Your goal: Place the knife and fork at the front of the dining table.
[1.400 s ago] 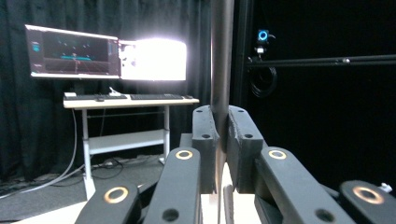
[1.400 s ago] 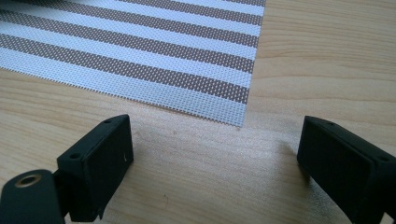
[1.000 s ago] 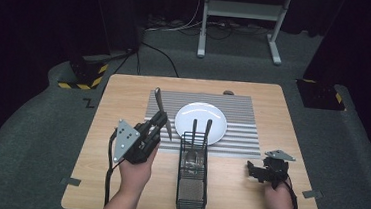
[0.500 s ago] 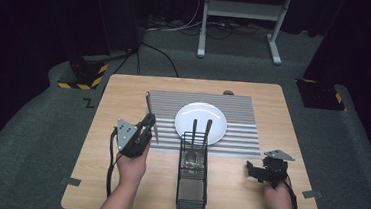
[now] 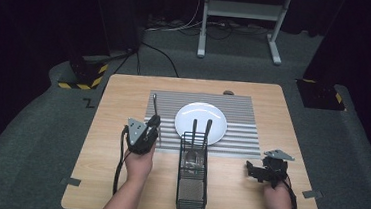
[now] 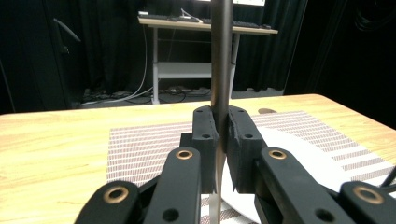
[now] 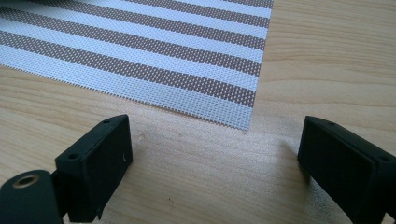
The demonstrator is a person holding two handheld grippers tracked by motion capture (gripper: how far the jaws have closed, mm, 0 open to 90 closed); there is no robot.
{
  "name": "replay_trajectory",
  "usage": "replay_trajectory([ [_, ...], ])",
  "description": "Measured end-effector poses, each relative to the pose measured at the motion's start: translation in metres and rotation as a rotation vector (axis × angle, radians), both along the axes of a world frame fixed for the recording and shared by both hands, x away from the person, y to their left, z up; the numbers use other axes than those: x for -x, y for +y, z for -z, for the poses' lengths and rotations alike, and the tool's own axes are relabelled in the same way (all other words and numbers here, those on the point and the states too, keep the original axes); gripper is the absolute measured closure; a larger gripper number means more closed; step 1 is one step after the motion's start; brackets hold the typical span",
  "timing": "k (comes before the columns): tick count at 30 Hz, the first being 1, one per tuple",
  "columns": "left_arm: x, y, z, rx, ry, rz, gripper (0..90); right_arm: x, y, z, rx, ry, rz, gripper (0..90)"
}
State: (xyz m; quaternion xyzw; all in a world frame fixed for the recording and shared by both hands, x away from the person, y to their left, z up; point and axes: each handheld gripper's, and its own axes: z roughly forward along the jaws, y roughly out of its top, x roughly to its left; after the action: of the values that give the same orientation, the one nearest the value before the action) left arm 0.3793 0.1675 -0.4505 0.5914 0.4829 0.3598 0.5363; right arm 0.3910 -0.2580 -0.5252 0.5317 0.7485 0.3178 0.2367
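The left tool (image 5: 153,123), clamped on a knife (image 6: 221,70), has sunk toward the placemat (image 5: 241,139) left of the plate (image 5: 201,117), nearly laid down; the right tool (image 7: 215,154) rests wide open, empty.

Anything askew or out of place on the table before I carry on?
Nothing spilled or damaged. The white plate sits squarely on the striped placemat, and the wire cutlery caddy stands upright with two utensils in it. The left claw holds a knife over the mat's left edge. The right claw rests open.
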Motion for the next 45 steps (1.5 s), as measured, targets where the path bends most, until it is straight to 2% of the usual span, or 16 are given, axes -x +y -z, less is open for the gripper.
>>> replay_trajectory([
  [8, -0.003, 0.005, 0.009, 0.008, 0.04, -0.029, 82.3, 0.0, 0.0, 0.0, 0.0, 0.0, 0.0, 9.7],
  [15, -0.012, 0.003, 0.013, 0.029, 0.048, -0.039, 82.3, 0.0, 0.0, 0.0, 0.0, 0.0, 0.0, 9.8],
  [23, -0.037, -0.001, 0.016, 0.045, 0.091, -0.058, 82.3, 0.0, 0.0, 0.0, 0.0, 0.0, 0.004, 9.8],
  [28, -0.053, -0.005, 0.019, 0.024, 0.131, -0.071, 82.3, 0.0, 0.001, 0.0, -0.002, 0.001, 0.007, 9.8],
  [31, -0.064, -0.007, 0.026, 0.045, 0.148, -0.083, 82.4, 0.0, 0.001, 0.0, -0.002, 0.001, 0.007, 9.8],
  [34, -0.072, -0.008, 0.029, 0.051, 0.17, -0.088, 82.4, 0.0, 0.001, 0.0, -0.002, 0.001, 0.007, 9.8],
  [37, -0.081, -0.012, 0.032, 0.032, 0.191, -0.101, 82.4, 0.0, 0.001, 0.0, -0.002, 0.001, 0.007, 9.8],
  [39, -0.083, -0.011, 0.033, 0.035, 0.196, -0.107, 82.4, 0.0, 0.001, 0.0, -0.002, 0.001, 0.007, 9.8],
  [41, -0.09, -0.012, 0.038, 0.039, 0.22, -0.114, 82.4, 0.0, 0.001, 0.0, -0.002, 0.001, 0.006, 9.9],
  [45, -0.096, -0.015, 0.041, 0.035, 0.244, -0.109, 82.4, 0.001, 0.001, 0.0, -0.003, 0.001, 0.005, 10.0],
])
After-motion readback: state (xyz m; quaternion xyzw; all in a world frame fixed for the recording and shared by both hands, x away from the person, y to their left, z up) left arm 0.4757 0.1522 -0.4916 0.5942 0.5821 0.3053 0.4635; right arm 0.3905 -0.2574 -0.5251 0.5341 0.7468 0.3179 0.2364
